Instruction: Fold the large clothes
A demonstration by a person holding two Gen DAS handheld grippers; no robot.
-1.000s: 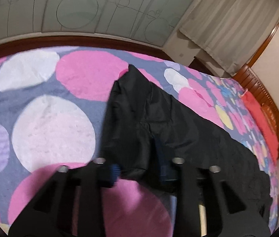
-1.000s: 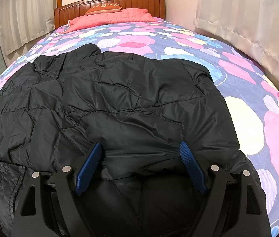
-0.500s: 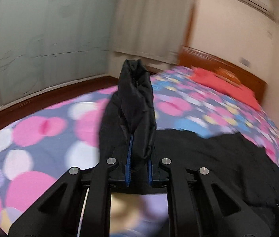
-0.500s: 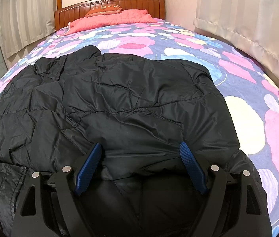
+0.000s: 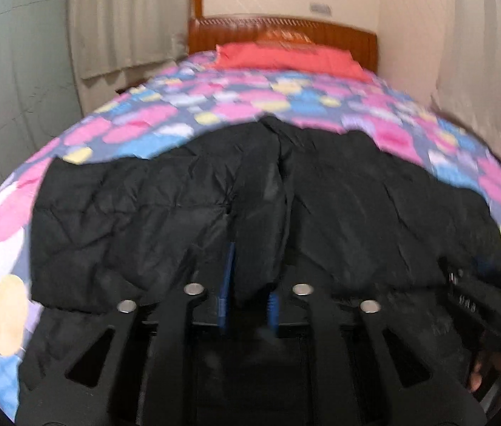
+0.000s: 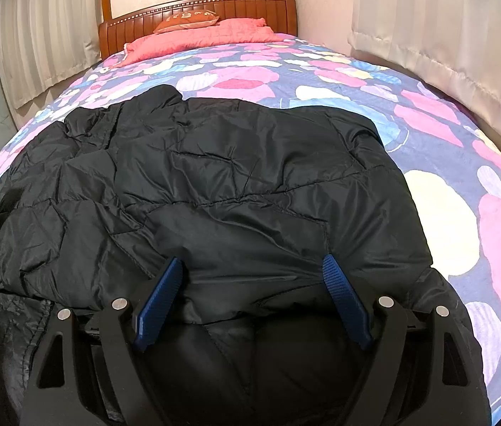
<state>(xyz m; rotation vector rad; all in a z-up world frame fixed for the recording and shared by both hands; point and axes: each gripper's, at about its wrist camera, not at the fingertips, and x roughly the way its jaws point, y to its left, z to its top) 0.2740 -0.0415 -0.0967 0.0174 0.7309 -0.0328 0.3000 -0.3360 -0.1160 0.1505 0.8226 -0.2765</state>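
Left tongs (image 5: 248, 285) pinch a raised fold of one black quilted jacket (image 5: 339, 213), blue pads pressed close on the cloth. Right tongs (image 6: 252, 293) are spread wide, resting over the jacket's near hem without clamping it. One puffy, creased jacket lies flat across the bed (image 6: 445, 195), whose cover shows round coloured blotches.

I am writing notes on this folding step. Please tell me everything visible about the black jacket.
The black jacket is a large quilted puffer of shiny, creased, nylon-like fabric. It lies spread on the bedspread, partly folded over itself. The left gripper is shut on a raised strip of it, perhaps a sleeve. The right gripper is open, its blue pads against the fabric near the front edge.
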